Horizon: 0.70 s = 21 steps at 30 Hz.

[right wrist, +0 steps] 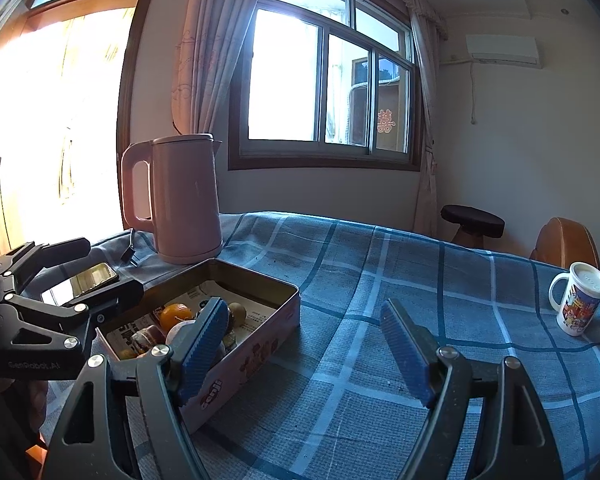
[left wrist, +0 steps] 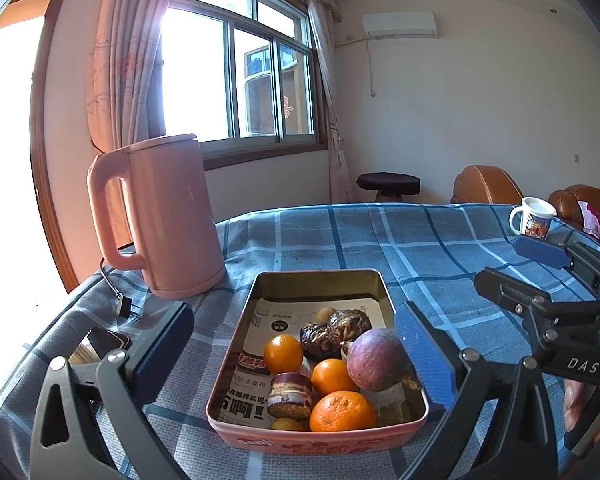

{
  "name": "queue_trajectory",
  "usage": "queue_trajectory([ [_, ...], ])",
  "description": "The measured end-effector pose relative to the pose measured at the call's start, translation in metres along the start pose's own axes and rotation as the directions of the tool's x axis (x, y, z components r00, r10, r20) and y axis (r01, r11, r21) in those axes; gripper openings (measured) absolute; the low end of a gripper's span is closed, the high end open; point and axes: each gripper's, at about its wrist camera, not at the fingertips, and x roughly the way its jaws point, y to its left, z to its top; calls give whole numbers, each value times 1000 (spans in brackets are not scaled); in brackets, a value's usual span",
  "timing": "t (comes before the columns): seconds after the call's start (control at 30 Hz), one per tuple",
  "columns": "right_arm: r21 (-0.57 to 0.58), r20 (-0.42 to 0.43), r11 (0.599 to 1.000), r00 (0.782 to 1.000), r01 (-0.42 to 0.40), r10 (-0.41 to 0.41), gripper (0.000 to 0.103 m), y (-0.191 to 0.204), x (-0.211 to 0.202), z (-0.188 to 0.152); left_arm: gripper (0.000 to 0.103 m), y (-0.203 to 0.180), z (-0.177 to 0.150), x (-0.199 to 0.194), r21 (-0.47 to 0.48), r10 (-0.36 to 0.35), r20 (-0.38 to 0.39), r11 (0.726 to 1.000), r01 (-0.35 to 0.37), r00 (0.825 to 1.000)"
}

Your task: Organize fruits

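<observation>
Tin (left wrist: 380,292), lower centre: fruit loaded, sorting apparently near done. Left gripper (left wrist: 296,356) and right gripper (right wrist: 304,352): jaws spread, empty. Next I'd check the desk (right wrist: 380,264) for strays.

- My left gripper (left wrist: 296,354) hangs over the tin (left wrist: 384,296), jaws spread wide and holding nothing.
- The tin sits on the blue checked tablecloth (left wrist: 420,240), lined with printed paper.
- Inside I note three oranges (left wrist: 342,410), a purple passion fruit (left wrist: 376,358) and dark dried fruits (left wrist: 336,330).
- A pink kettle (left wrist: 168,216) stands just behind the tin.
- My right gripper (left wrist: 512,264) shows at right, jaws apart.
- A mug (left wrist: 534,218) stands far right.
</observation>
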Motion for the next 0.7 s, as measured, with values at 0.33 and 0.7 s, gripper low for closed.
queue_trajectory([
  [0.33,-9,23,1000,999,26,-26,80,-4,-9,-1,103,-7,3,-6,9,-18,21,1000,17,1000],
  [0.7,-15,29,999,999,39,-38,81,-6,-11,-2,103,-9,4,-8,14,-18,36,1000,18,999],
])
